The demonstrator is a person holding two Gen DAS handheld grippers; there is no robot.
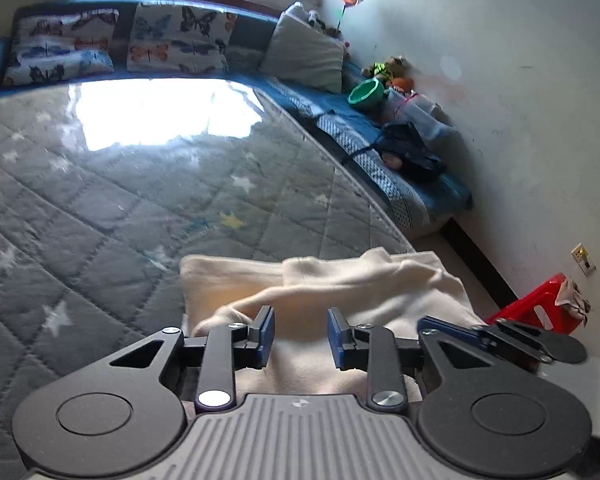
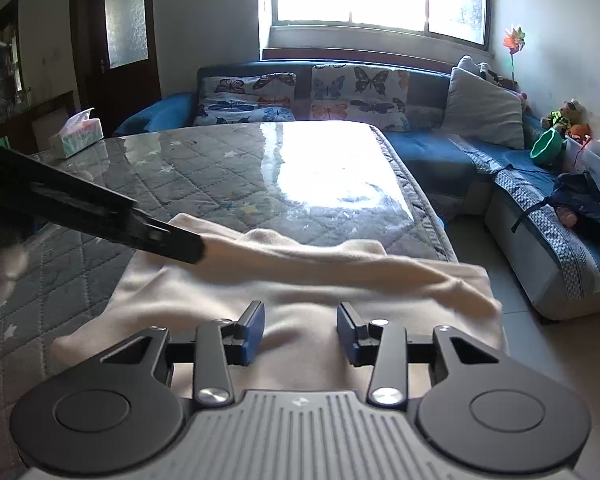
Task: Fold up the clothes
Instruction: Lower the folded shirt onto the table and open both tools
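- While both tongs hang over it, the cream garment (image 2: 300, 300) lies on the near corner of the quilted grey table (image 2: 220, 176), its right edge at the table's edge.
- On top of the garment a long sleeve (image 2: 340, 268) runs across from left to right, loosely bunched.
- From the left wrist camera, the left gripper (image 1: 301, 336) hovers over the garment with its blue-padded jaws spread apart and nothing between them.
- From the right wrist camera, the right gripper (image 2: 300, 334) is likewise wide apart and empty, just above the garment's near part.
- In that same view the left gripper's black tip sits at the sleeve's left end (image 2: 180, 248); whether it touches the cloth cannot be told.
- Beyond the table's far edge stands a blue sofa (image 2: 440, 148) with butterfly-print cushions (image 2: 360, 96) and a plain grey cushion (image 2: 484, 112).
- To the right of the table, on the sofa's side section, sit a green bowl (image 2: 546, 144), soft toys (image 2: 564, 116) and a dark bag (image 2: 584, 204).
- A tissue box (image 2: 76, 132) rests at the table's far left corner.
- Near the table's right, by the wall, a red stool (image 1: 540, 300) shows in the left wrist view.
- Window glare covers the far half of the table.
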